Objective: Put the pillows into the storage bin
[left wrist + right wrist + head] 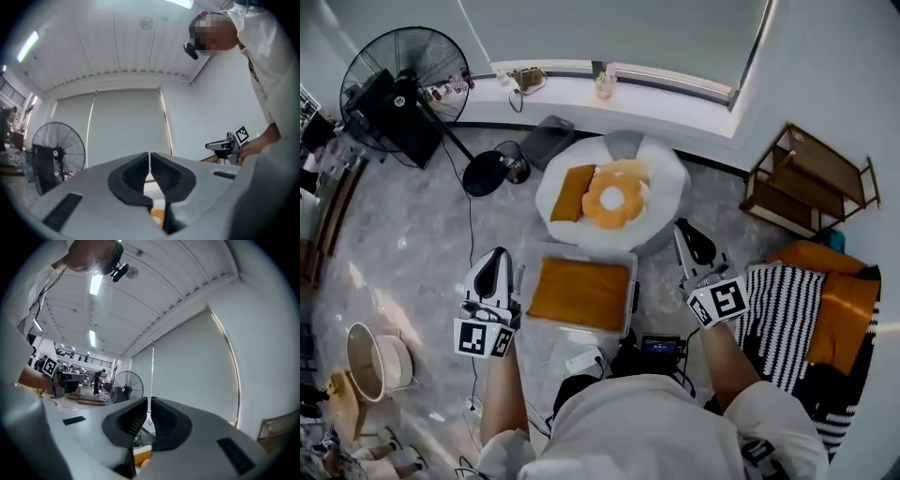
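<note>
Hovering beside the storage bin point(630, 302), left gripper point(494, 261) and right gripper point(690, 236) are closed and empty. One orange pillow point(581, 292) lies inside; two pillows point(611, 199) wait on the white seat point(664, 169), probably next.
</note>
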Motion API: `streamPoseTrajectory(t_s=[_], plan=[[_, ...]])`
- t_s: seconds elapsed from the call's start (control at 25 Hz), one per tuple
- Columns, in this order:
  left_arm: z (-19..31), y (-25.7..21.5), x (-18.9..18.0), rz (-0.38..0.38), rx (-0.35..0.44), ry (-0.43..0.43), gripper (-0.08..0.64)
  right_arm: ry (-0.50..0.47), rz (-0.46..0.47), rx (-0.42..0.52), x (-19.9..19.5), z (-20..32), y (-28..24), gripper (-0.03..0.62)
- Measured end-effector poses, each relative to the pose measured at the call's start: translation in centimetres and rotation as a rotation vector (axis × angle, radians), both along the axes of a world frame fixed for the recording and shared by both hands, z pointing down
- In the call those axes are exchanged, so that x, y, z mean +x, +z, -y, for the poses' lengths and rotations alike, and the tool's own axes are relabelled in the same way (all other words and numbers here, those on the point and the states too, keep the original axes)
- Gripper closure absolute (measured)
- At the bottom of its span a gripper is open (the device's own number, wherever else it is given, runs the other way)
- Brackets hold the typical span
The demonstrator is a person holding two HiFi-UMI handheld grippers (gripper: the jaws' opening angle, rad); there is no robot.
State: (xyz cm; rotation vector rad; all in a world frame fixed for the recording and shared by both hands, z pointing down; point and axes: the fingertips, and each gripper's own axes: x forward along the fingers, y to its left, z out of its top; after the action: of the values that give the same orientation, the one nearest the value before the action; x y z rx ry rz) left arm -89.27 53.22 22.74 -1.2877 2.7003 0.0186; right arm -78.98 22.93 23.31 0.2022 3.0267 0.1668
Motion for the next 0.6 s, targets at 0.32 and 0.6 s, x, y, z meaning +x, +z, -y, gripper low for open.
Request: streamPoseTrajectory(t_s=[0.32,0.6], plan=[[0.2,-3.7,5.8,0.022,0.034,0.044,0.540,0.163,0.083,0.039,11.7,1.3,-6.9,0.551],[1.4,-1.4,16.6,0.027,0.048,0.187,0.538,0.314,0.101,0.041,28.1,-0.3,-4.7,0.548]])
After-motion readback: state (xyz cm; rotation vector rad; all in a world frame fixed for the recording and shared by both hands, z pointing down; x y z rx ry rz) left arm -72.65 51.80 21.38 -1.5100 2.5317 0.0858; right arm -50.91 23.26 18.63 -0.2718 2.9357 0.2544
